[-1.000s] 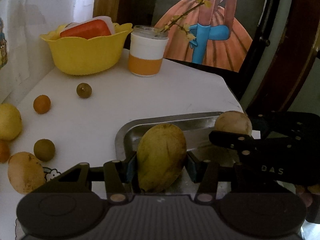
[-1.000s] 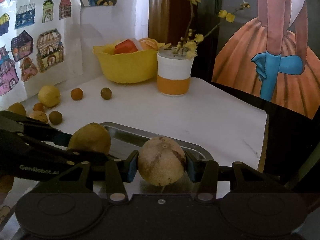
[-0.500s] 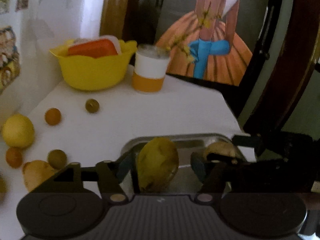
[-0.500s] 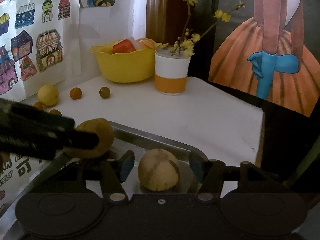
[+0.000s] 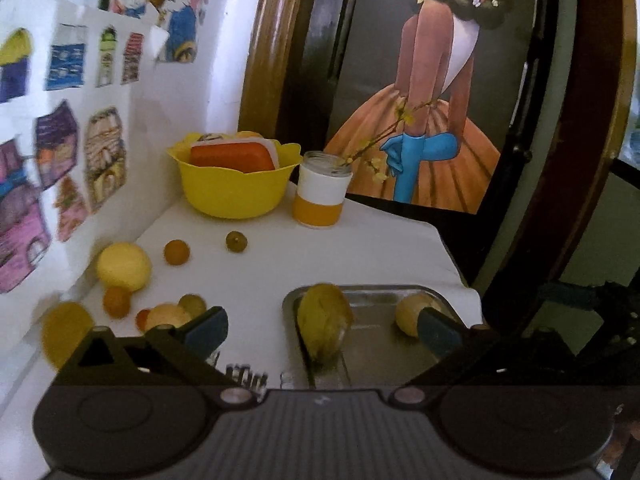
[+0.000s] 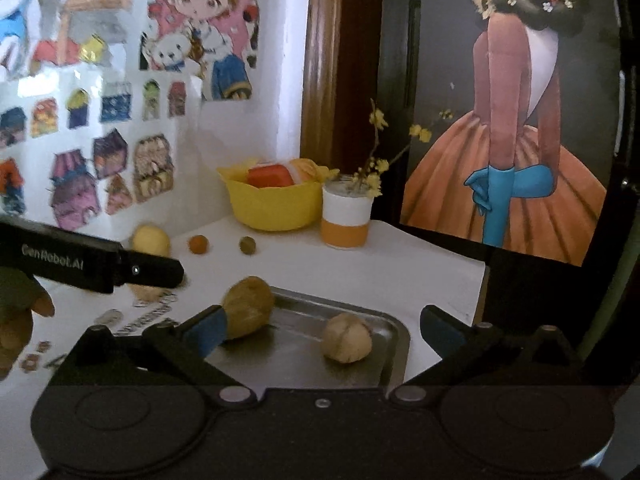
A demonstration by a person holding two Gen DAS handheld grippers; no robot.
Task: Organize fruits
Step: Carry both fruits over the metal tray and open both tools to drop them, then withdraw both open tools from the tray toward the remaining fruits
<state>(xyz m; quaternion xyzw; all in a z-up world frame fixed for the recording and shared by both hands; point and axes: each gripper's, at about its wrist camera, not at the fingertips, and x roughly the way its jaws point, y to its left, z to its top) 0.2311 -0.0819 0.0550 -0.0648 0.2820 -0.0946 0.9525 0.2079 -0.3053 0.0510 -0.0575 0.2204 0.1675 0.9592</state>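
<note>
Fruits sit beyond both spread, empty tongs: left gripper (image 5: 322, 326) and right gripper (image 6: 324, 328) hover over the metal tray (image 6: 394, 346) holding a mango (image 5: 324, 326) and round fruit (image 6: 346, 342). Loose fruits (image 5: 124, 266) lie leftward; yellow bowl (image 5: 234, 192) and jar (image 5: 322, 194) stand behind.

Tray (image 6: 394, 336): I see bare metal, dull sheen, faint reflections. Mango (image 6: 248, 306) on its left: matt, mottled skin. Round fruit (image 6: 346, 342) on right: rough, dry, brown-flecked. Table (image 5: 320, 256): smooth white, matt. Far bowl (image 5: 234, 188): glossy yellow plastic. Jar (image 5: 322, 192): clear glass rim, matt white-orange band. Left wall stickers (image 6: 116, 168): paper, I think slightly glossy. Post (image 6: 320, 60): polished wood.
</note>
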